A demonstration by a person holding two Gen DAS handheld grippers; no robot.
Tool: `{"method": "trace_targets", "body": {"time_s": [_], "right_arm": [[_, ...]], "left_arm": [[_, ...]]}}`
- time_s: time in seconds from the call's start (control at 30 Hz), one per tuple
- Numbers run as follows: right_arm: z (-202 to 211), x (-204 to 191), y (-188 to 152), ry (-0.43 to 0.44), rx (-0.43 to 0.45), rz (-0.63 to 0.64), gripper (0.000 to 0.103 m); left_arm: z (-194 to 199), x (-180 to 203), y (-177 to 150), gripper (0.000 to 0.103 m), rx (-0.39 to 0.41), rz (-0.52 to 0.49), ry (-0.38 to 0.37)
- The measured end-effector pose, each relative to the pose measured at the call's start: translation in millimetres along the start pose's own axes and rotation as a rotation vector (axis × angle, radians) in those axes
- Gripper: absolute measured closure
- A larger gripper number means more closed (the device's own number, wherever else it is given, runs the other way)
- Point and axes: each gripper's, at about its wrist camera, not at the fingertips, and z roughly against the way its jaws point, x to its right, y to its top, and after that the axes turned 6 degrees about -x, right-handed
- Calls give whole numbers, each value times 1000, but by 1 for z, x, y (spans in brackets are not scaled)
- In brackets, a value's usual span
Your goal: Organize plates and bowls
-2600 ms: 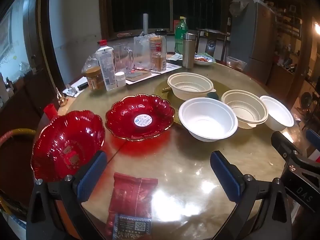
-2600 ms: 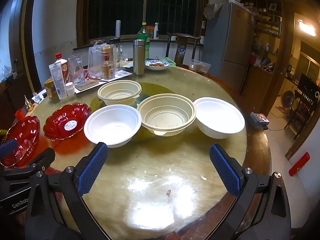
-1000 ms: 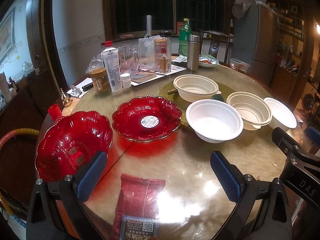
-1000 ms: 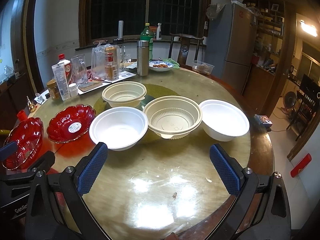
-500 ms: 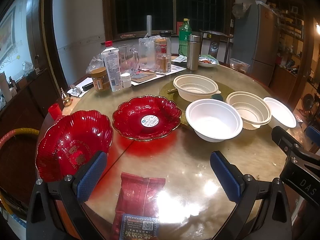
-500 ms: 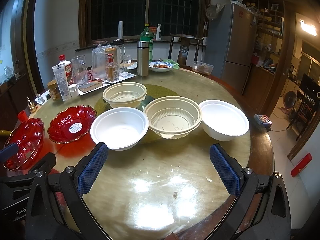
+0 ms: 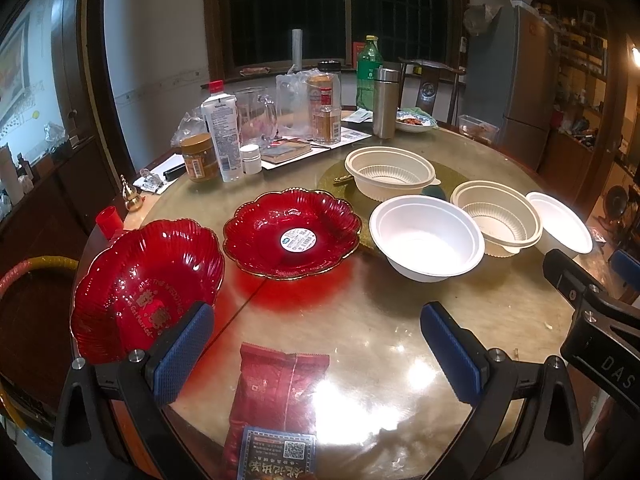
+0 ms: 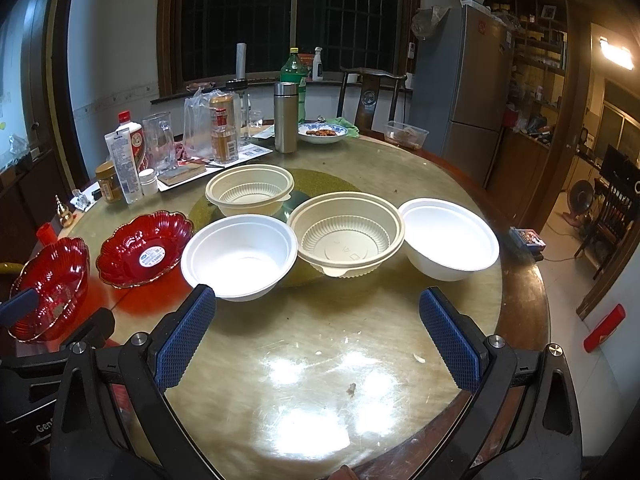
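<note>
Red glass plates sit at the left of both views: one (image 7: pixel 144 292) at lower left, just behind our left gripper (image 7: pixel 316 354), the other (image 7: pixel 292 232) mid-frame with a sticker at its centre. White and cream bowls fill the middle of the right view: a white bowl (image 8: pixel 239 256) left of centre, a cream bowl (image 8: pixel 346 238) touching it on the right, a second white bowl (image 8: pixel 450 238) right of that, and a second cream bowl (image 8: pixel 250 190) behind. Both grippers hang over the table (image 8: pixel 320 380) with jaws wide apart and empty; our right gripper (image 8: pixel 316 338) faces the bowls. Nothing is stacked yet, we judge. To nest well, we would pinch one rim only, lift clear of the neighbour it touches, and match like with like, white into white, cream into cream, red on red. A red packet (image 7: pixel 276 392) lies near the left gripper at the bottom of the left view; we would keep off it
</note>
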Motion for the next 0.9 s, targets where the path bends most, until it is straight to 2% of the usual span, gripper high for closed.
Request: {"method": "trace_targets", "body": {"time_s": [0.7, 0.8, 0.9], "right_arm": [[4, -2, 3, 7, 0, -9, 0], [3, -3, 3, 46, -8, -19, 0], [2, -7, 5, 132, -35, -35, 0]], "left_arm": [[0, 0, 1, 0, 2, -4, -4], [6, -3, 1, 0, -8, -8, -21], [20, -24, -4, 0, 2, 12, -57]]}}
